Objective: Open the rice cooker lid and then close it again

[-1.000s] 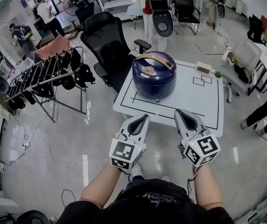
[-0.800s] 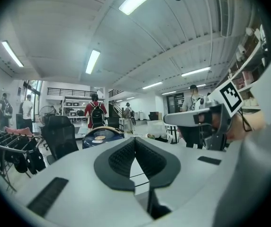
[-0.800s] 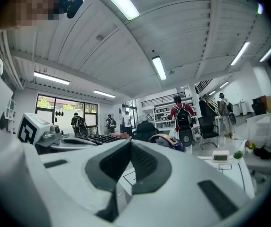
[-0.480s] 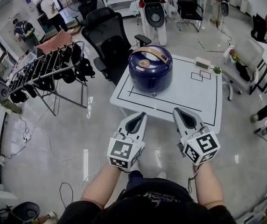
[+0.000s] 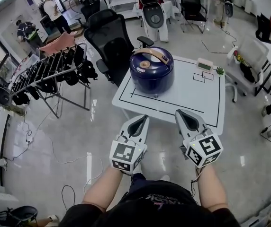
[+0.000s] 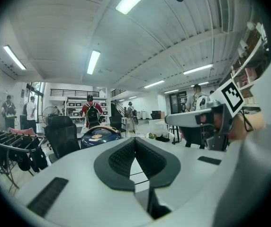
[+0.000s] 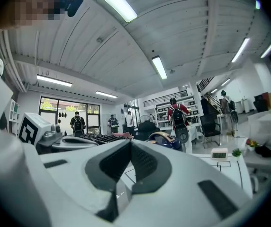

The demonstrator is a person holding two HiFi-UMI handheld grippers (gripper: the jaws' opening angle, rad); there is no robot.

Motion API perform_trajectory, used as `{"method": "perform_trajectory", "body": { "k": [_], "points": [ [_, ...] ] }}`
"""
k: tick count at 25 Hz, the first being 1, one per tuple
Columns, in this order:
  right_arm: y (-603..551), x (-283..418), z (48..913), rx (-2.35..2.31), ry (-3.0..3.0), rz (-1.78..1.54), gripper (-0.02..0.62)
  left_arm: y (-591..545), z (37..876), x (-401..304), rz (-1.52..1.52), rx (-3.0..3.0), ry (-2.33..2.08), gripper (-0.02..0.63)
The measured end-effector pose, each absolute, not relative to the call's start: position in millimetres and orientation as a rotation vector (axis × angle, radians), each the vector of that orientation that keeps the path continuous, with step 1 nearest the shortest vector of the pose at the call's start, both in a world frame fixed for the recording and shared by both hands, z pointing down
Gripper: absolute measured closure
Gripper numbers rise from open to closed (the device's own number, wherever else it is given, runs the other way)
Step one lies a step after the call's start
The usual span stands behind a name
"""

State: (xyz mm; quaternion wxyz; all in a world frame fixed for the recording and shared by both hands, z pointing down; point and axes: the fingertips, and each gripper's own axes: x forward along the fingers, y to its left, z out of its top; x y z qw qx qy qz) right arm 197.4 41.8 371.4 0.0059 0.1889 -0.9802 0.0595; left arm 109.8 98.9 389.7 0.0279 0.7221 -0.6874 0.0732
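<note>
The dark blue rice cooker [image 5: 152,72] with a tan handle stands on the white table [image 5: 192,96], its lid down. It shows small in the left gripper view [image 6: 99,137] and the right gripper view [image 7: 166,140], beyond the jaws. My left gripper [image 5: 142,119] and right gripper [image 5: 180,113] hang side by side just short of the table's near edge, well away from the cooker. Both are shut with nothing between the pads, as the left gripper [image 6: 134,141] and right gripper [image 7: 130,143] show in their own views.
A small white clock [image 5: 205,64] and a tiny green plant [image 5: 220,71] sit at the table's far right. A black office chair [image 5: 109,37] stands behind the table, a loaded drying rack [image 5: 50,72] to the left. People stand at the back of the room.
Both grippers stay shut and side by side. The table and cooker have shifted slightly up and left in the head view and look a little smaller.
</note>
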Motion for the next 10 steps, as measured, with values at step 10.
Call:
{"method": "perform_trajectory", "body": {
  "k": [10],
  "points": [
    [49.8, 205.5, 366.6, 0.596, -3.086, 0.185, 0.595, 106.7, 385.6, 118.4, 0.244, 2.239, -2.123, 0.603]
  ]
}}
